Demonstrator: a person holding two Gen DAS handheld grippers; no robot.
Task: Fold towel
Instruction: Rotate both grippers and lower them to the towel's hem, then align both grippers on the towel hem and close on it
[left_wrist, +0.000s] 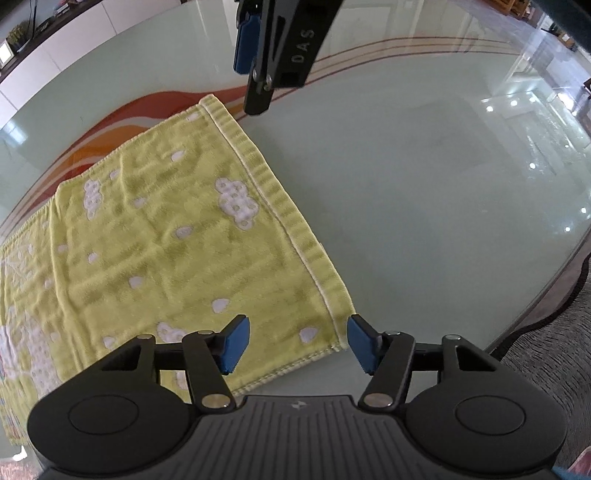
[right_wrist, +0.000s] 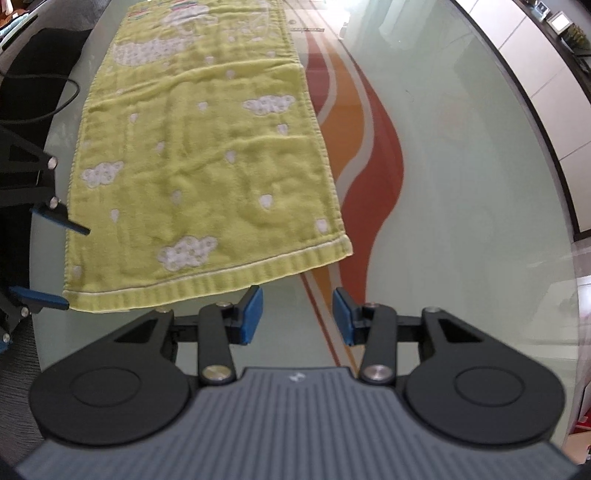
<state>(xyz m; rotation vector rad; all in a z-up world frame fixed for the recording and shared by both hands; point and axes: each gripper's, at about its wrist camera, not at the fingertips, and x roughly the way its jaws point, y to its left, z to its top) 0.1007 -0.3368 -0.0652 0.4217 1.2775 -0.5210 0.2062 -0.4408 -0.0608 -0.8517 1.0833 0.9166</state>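
A yellow-green towel (left_wrist: 155, 236) with white cloud shapes lies flat and lengthwise on the glass table (left_wrist: 424, 192). My left gripper (left_wrist: 299, 343) points down over the towel's near corner (left_wrist: 332, 328). Its jaws are open, one blue pad over the cloth and the other just off the hem. In the right wrist view the towel (right_wrist: 207, 155) stretches away from me. My right gripper (right_wrist: 298, 315) hangs open above bare glass, just short of the end hem (right_wrist: 221, 280) near its other corner, with nothing between the pads. The right gripper's fingers (left_wrist: 258, 92) show at the top of the left view.
The glass top carries a red and orange swirl (right_wrist: 373, 155) beside the towel. A black cable (right_wrist: 55, 107) and a dark object (right_wrist: 44, 51) lie past the table's left edge. The curved table rim (left_wrist: 554, 288) and grey carpet (left_wrist: 554, 350) are at the right.
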